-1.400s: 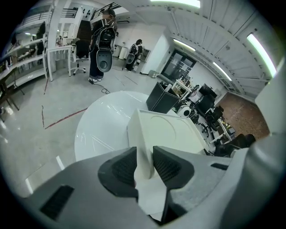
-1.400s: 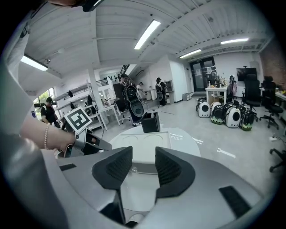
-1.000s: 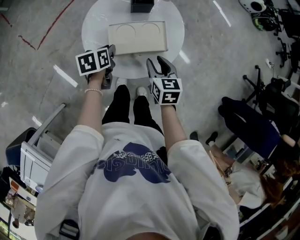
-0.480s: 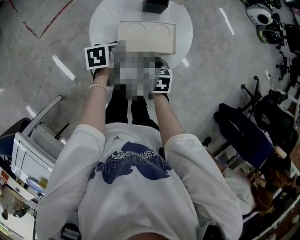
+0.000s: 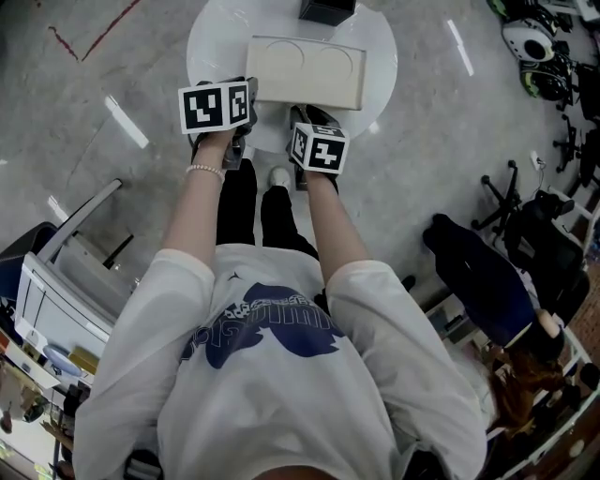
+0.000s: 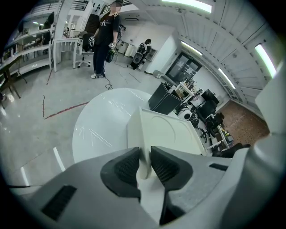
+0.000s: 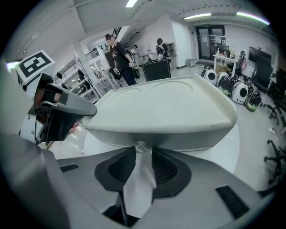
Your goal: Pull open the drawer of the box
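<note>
A cream box (image 5: 305, 70) with two round outlines on its lid stands on the round white table (image 5: 211, 37). My left gripper (image 5: 246, 111) is at the box's near left corner. In the left gripper view its jaws (image 6: 144, 163) are shut on that corner edge of the box (image 6: 165, 132). My right gripper (image 5: 305, 114) is at the box's front. A small clear knob (image 7: 140, 146) on the drawer front (image 7: 187, 136) lies between its fingertips (image 7: 143, 154). These jaws have just been closing, and a gap still shows beside the knob. The drawer looks closed.
A black case (image 5: 326, 9) stands on the table behind the box. Office chairs (image 5: 497, 262) and gear crowd the floor to the right, and a cart (image 5: 56, 309) stands to the left. A person (image 6: 105, 40) stands far across the room.
My right gripper has come forward and down from in front of the table to the box's front. The left gripper has stayed at the box's corner.
</note>
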`<control>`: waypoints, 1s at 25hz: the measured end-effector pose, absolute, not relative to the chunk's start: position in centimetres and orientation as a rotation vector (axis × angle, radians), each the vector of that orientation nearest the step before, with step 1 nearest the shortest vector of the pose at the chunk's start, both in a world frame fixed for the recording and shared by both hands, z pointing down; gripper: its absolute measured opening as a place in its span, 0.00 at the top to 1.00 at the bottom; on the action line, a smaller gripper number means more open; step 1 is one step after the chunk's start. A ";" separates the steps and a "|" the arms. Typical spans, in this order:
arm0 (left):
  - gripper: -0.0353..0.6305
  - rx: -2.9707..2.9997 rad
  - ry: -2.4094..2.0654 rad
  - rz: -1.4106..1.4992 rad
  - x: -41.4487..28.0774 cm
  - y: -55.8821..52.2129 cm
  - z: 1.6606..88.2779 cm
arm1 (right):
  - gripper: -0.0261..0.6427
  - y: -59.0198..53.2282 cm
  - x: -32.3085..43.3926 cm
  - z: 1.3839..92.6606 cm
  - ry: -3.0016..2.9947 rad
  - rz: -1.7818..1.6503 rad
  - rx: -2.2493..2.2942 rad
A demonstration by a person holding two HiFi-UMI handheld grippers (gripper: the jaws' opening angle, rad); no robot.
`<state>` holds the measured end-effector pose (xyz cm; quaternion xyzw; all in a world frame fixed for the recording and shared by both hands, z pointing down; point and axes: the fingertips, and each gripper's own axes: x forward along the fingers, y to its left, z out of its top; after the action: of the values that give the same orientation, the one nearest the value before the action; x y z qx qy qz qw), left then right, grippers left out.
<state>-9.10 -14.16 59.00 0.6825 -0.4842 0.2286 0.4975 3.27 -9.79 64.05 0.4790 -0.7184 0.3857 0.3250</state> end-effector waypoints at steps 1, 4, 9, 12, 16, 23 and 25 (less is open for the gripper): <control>0.81 1.653 -1.174 0.555 -9.2 -14.2 59.0 | 0.80 -9.8 3.2 64.1 -1.880 1.015 1.256; 0.81 1.654 -1.180 0.559 -9.2 -14.2 59.0 | 0.81 -9.8 3.0 64.2 -1.879 1.024 1.249; 0.81 1.648 -1.189 0.555 -9.2 -14.1 59.1 | 0.85 -9.6 2.8 64.2 -1.872 1.017 1.246; 0.81 1.647 -1.193 0.553 -9.3 -14.1 59.0 | 0.86 -9.6 2.8 64.1 -1.874 1.001 1.236; 0.81 1.643 -1.194 0.550 -9.3 -14.0 59.0 | 0.86 -9.5 2.7 64.1 -1.874 0.976 1.212; 0.81 1.625 -1.198 0.534 -9.3 -14.1 59.3 | 0.87 -9.5 2.8 64.3 -1.878 0.978 1.199; 0.81 1.619 -1.199 0.527 -9.3 -14.2 59.2 | 0.87 -9.6 2.8 64.2 -1.878 0.978 1.203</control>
<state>-9.26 -14.22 59.19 0.6711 -0.4968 0.2184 0.5052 2.82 -9.65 64.19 0.4634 -0.7237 0.3767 0.3459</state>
